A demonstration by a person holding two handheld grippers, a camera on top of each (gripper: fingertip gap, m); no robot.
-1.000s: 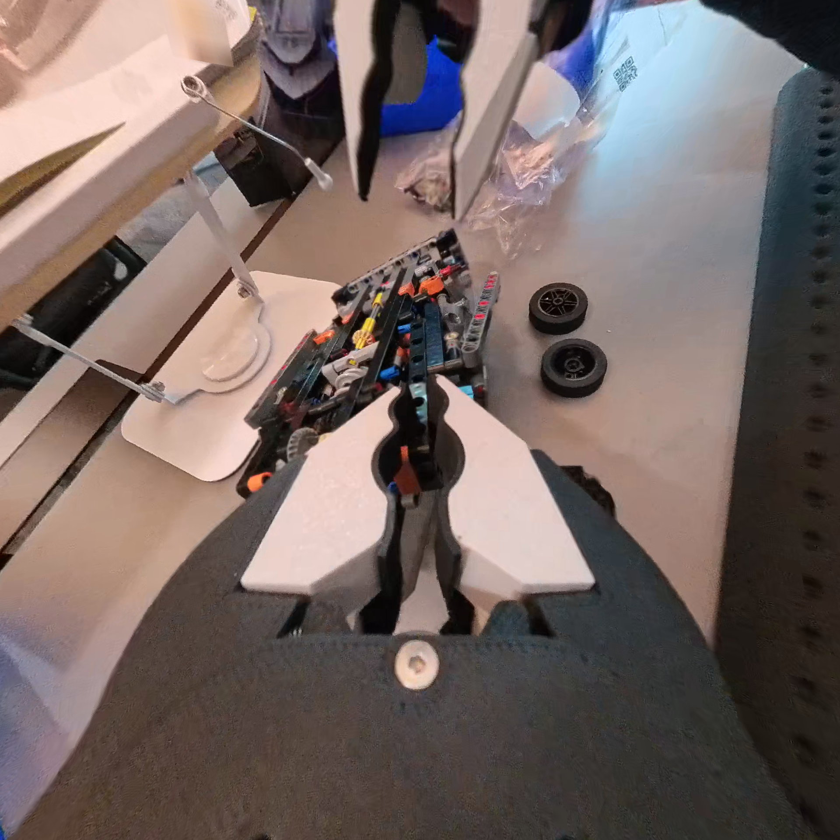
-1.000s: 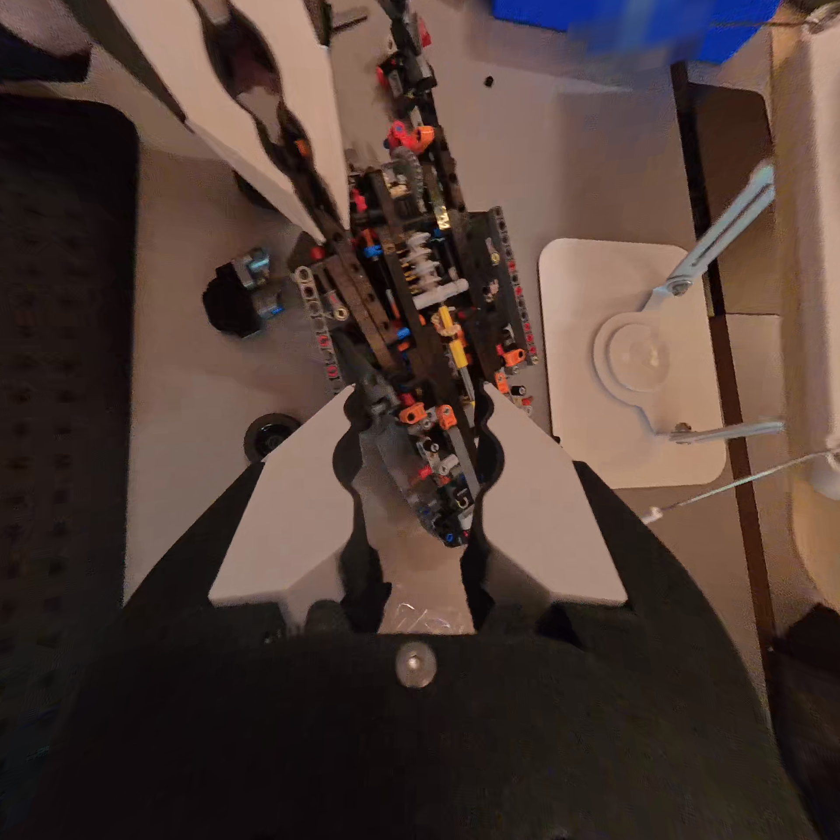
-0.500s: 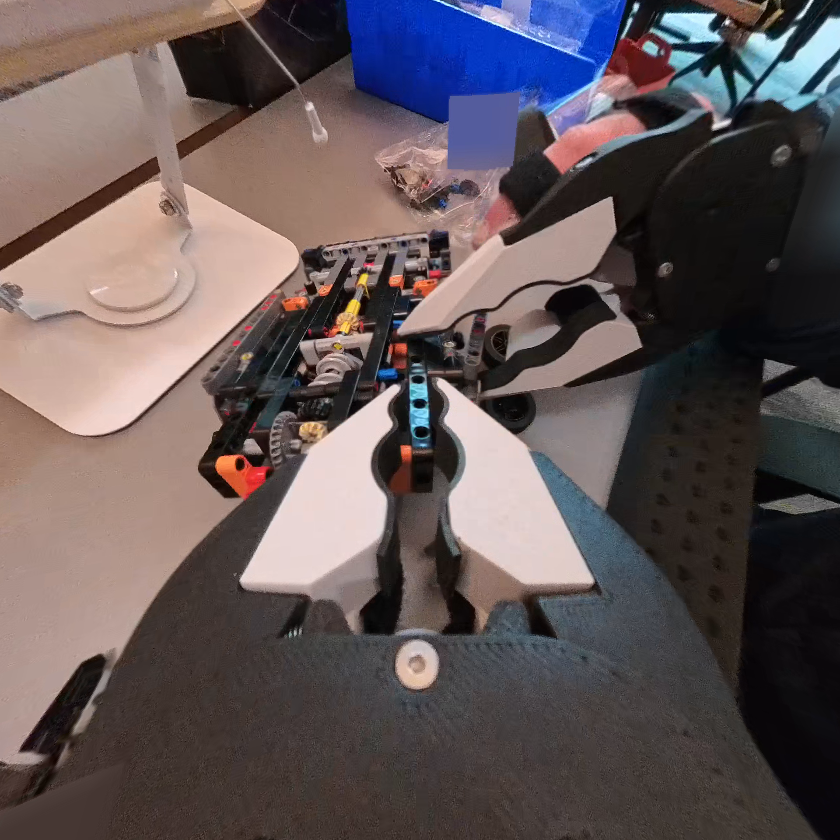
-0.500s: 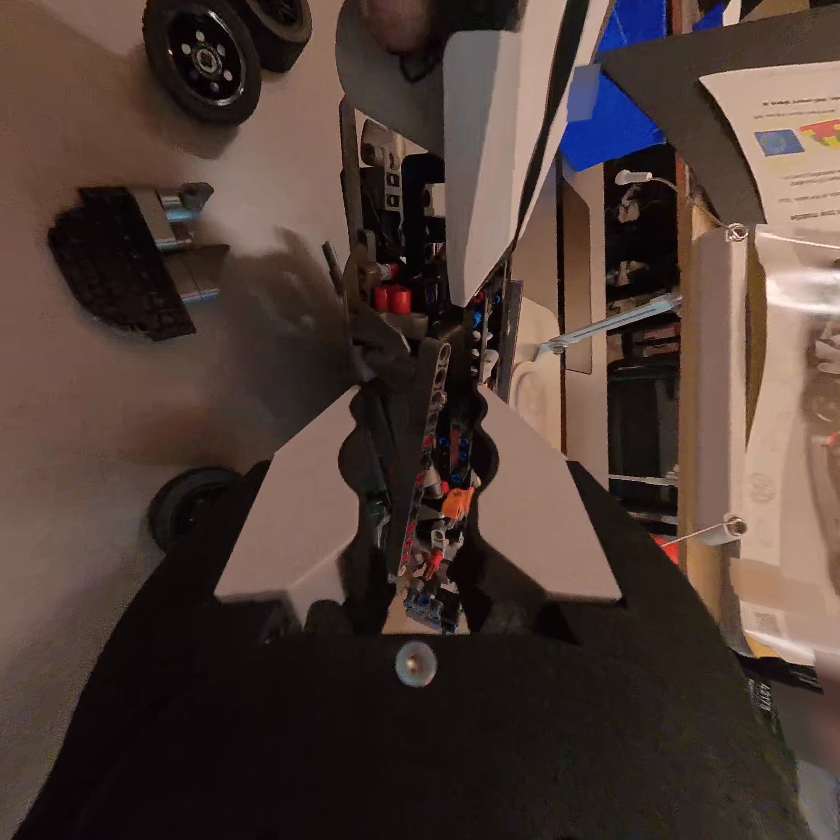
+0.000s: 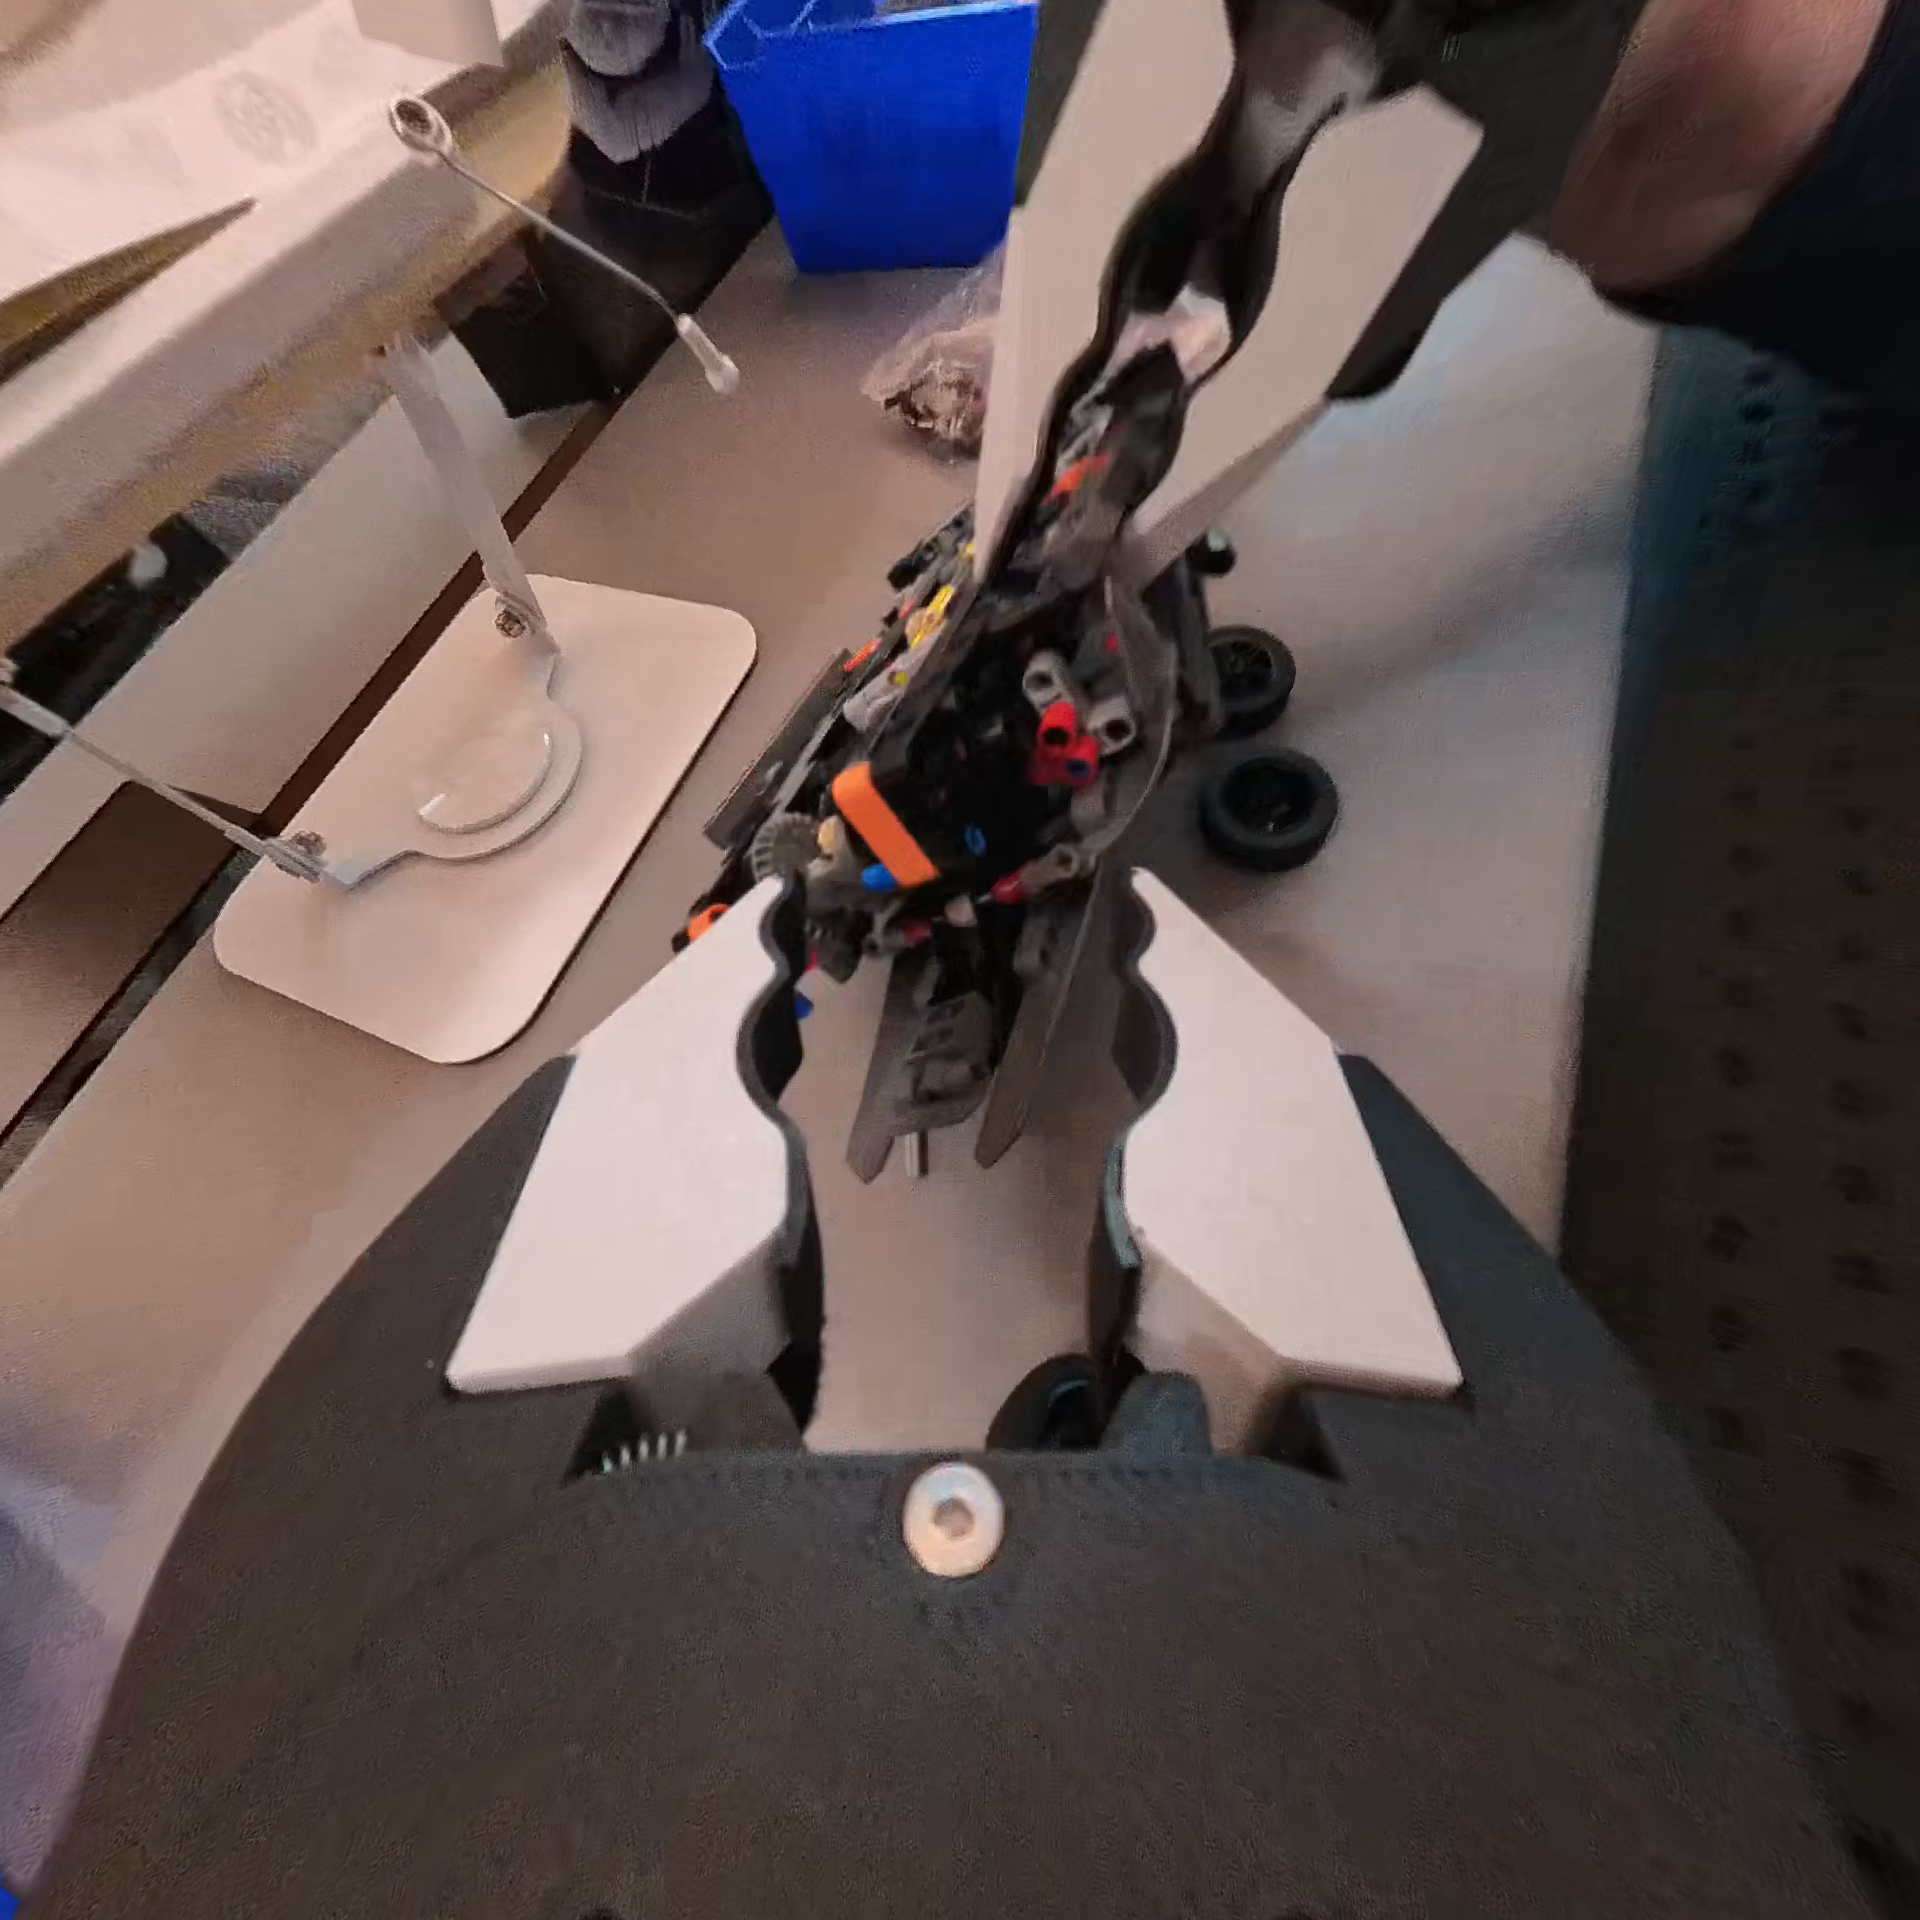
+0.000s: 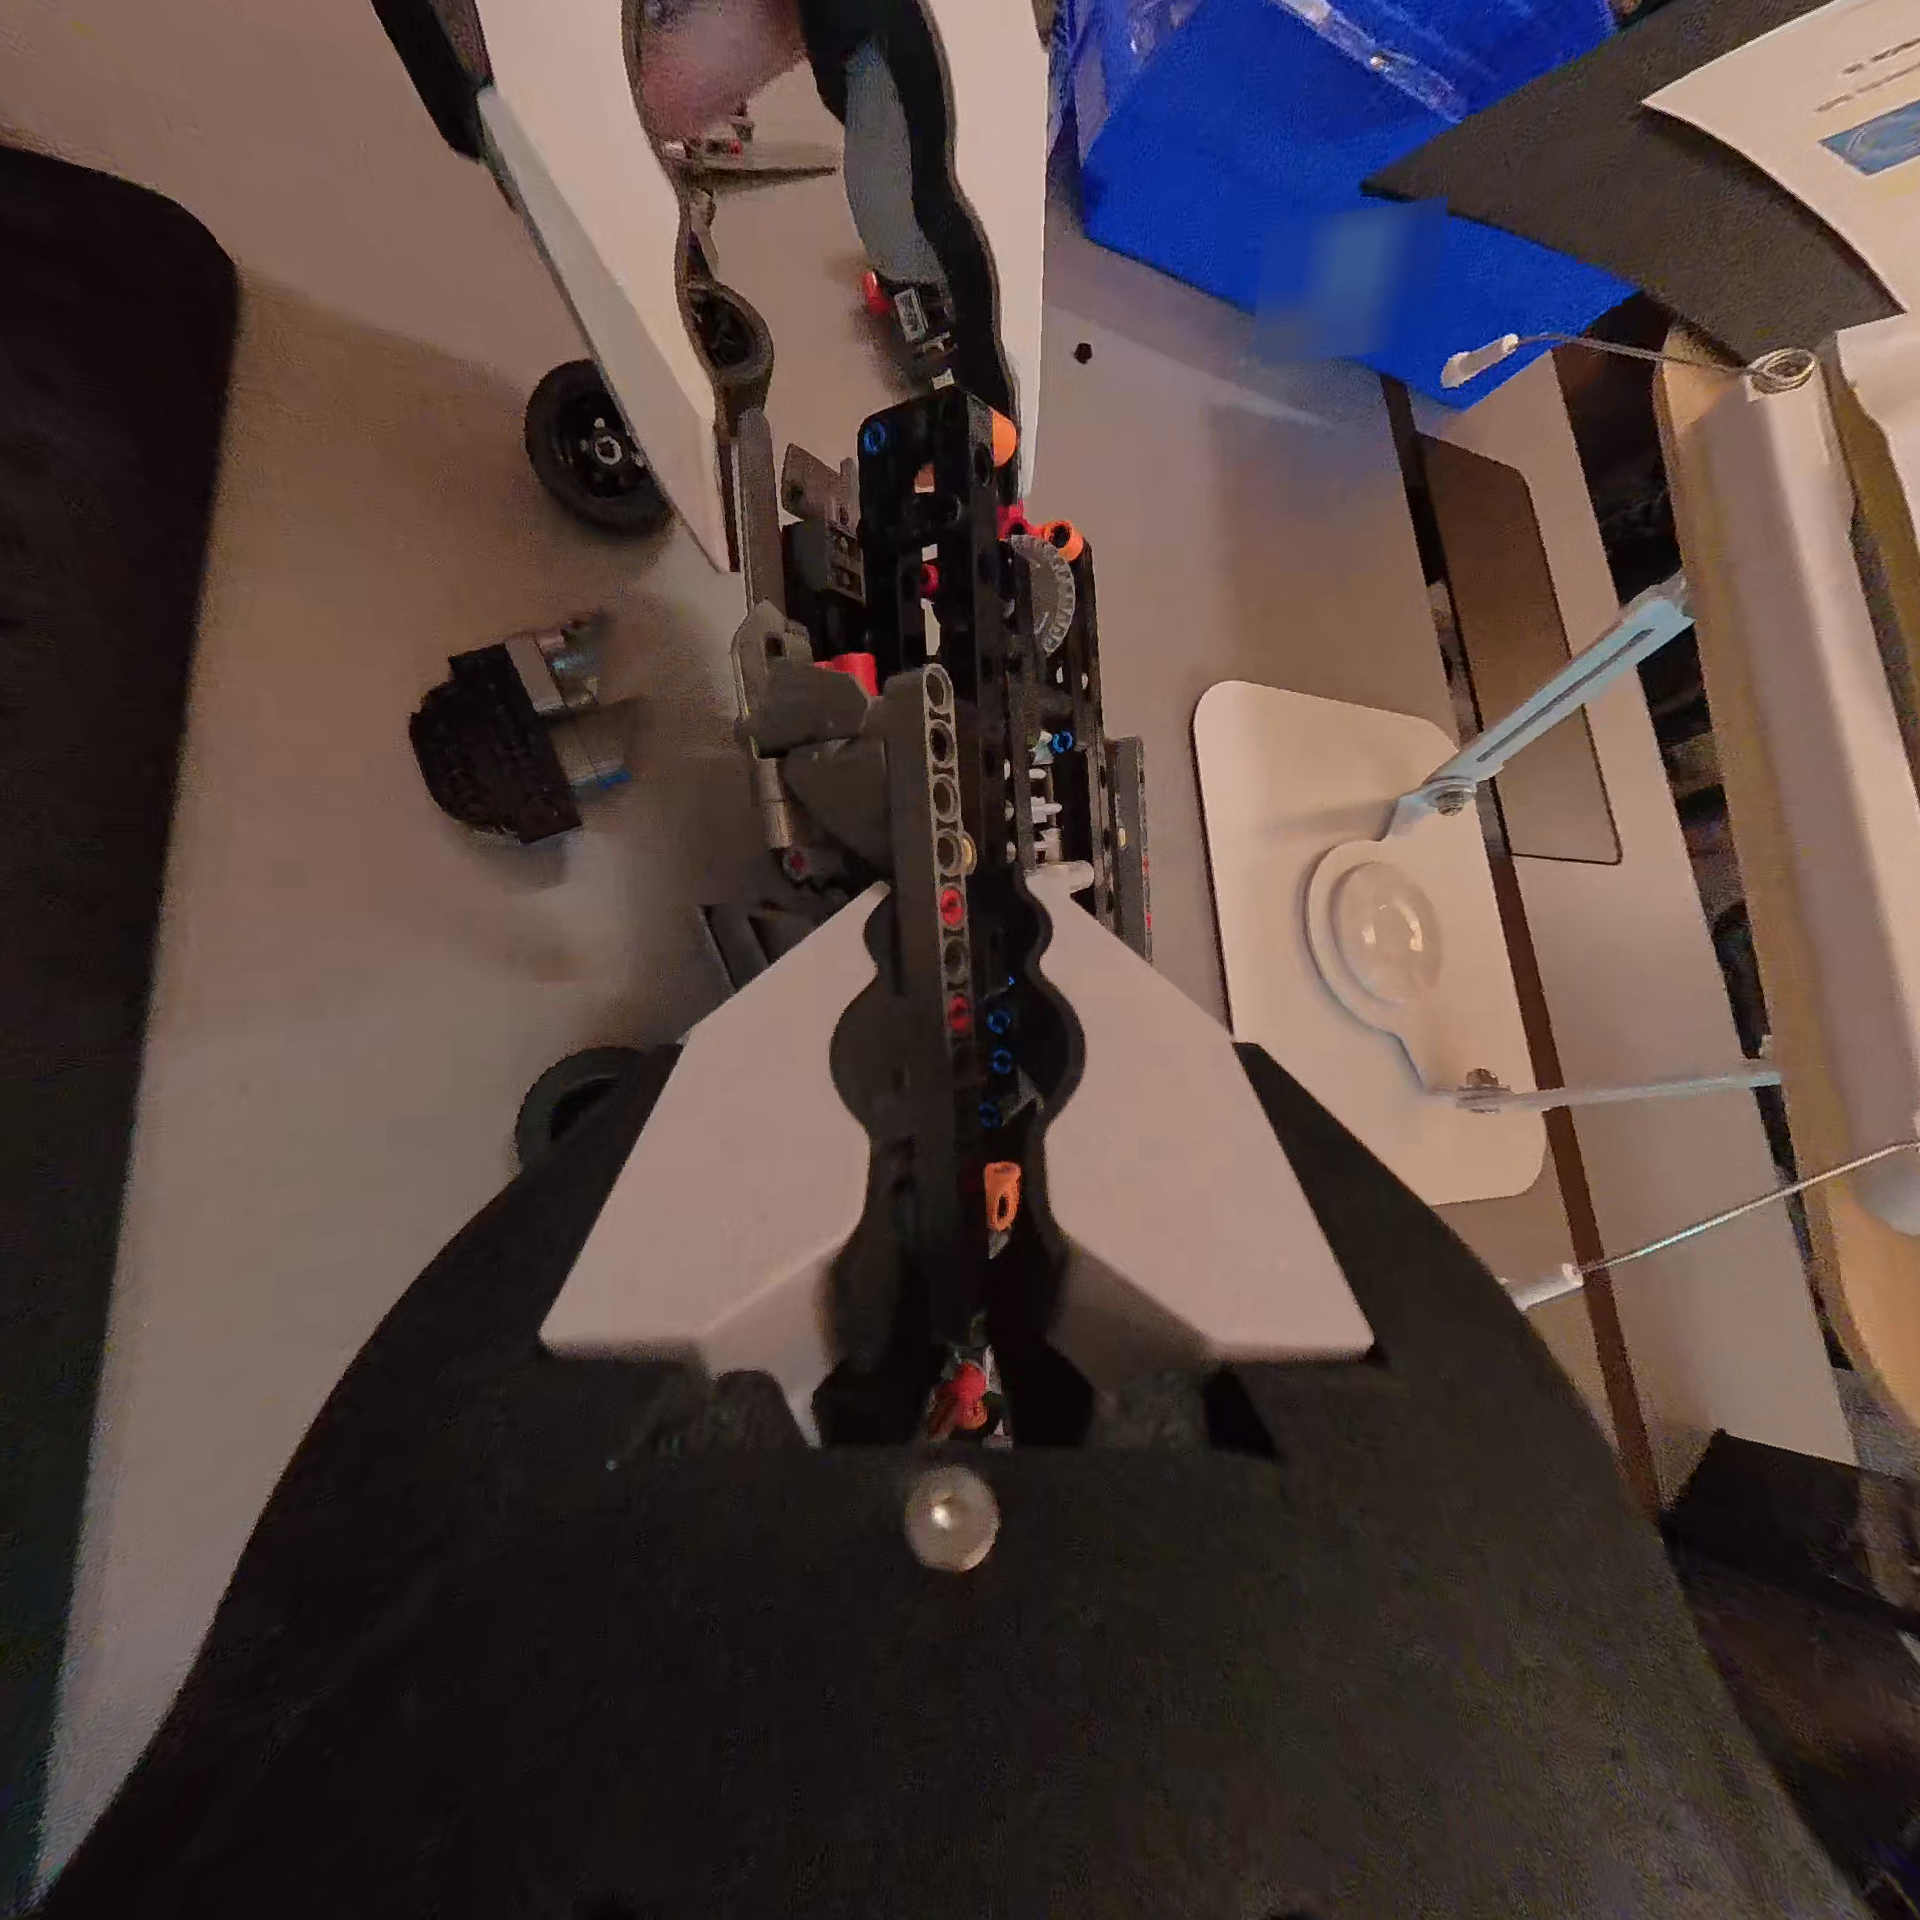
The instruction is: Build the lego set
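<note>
Black beams and bright pins are making up the half-built lego car [image 5: 977, 790], and in the left wrist view it is hanging tilted above the table [image 5: 1434, 831], nose toward the camera. The left gripper [image 5: 951, 894] is standing released, its white fingers [image 5: 665, 1122] spread wide on either side of the car's near end without touching it, while the right gripper [image 5: 1070, 540] is reaching down from above and pinching the far end. Two loose wheels [image 5: 1262, 805] are lying just beside the car, a white stand base [image 5: 499, 821] is sitting to the left, and a blue bin [image 5: 883, 135] and a bag of parts [image 5: 935, 374] are waiting farther back. In the right wrist view the right gripper [image 6: 961, 914] is clenched on a long black beam of the car [image 6: 961, 727], which is running straight up the frame between its fingers; the left gripper [image 6: 862, 499] is hovering spread at the far end. A small black and grey block [image 6: 520, 738] and another wheel [image 6: 597, 452] are resting on the pale table [image 6: 332, 831] to the left. To do this well, the left one should probably be closing on a stiff beam rather than a thin panel before any pressing, since a one-ended hold could be letting the car twist. A dark padded mat [image 6: 94, 623] is bordering the table, under dim warm light.
</note>
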